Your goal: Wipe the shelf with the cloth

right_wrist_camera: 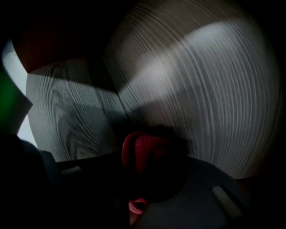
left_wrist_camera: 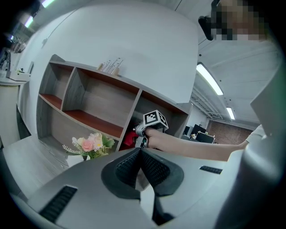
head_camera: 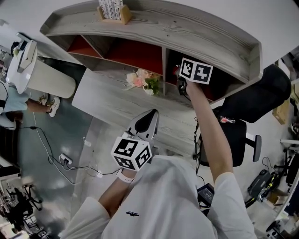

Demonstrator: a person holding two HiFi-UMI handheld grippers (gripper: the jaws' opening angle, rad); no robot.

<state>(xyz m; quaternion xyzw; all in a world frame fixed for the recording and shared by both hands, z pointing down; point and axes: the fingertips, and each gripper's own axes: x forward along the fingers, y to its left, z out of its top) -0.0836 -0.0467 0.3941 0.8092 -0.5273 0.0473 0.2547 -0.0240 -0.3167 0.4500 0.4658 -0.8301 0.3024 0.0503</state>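
The grey wooden shelf (head_camera: pixel 154 28) has red-brown boards and several compartments. My right gripper (head_camera: pixel 180 85) reaches into the lower right compartment, shut on a red cloth (head_camera: pixel 176 71). In the right gripper view the red cloth (right_wrist_camera: pixel 145 152) bunches between the jaws in deep shadow, up against the wood-grain inner wall (right_wrist_camera: pixel 214 89). My left gripper (head_camera: pixel 145 125) hangs back over the desk, shut with nothing in it. The left gripper view shows its jaws (left_wrist_camera: pixel 140 154) pressed together, with the right gripper (left_wrist_camera: pixel 142 134) and cloth (left_wrist_camera: pixel 128 139) beyond them in the shelf (left_wrist_camera: pixel 103 96).
A small vase of pink flowers (head_camera: pixel 142 81) stands on the grey desk (head_camera: pixel 107 100) below the shelf, left of my right arm. A box of cards (head_camera: pixel 113 11) sits on the shelf top. A black office chair (head_camera: pixel 261 100) is on the right; cables (head_camera: pixel 65 161) lie on the floor.
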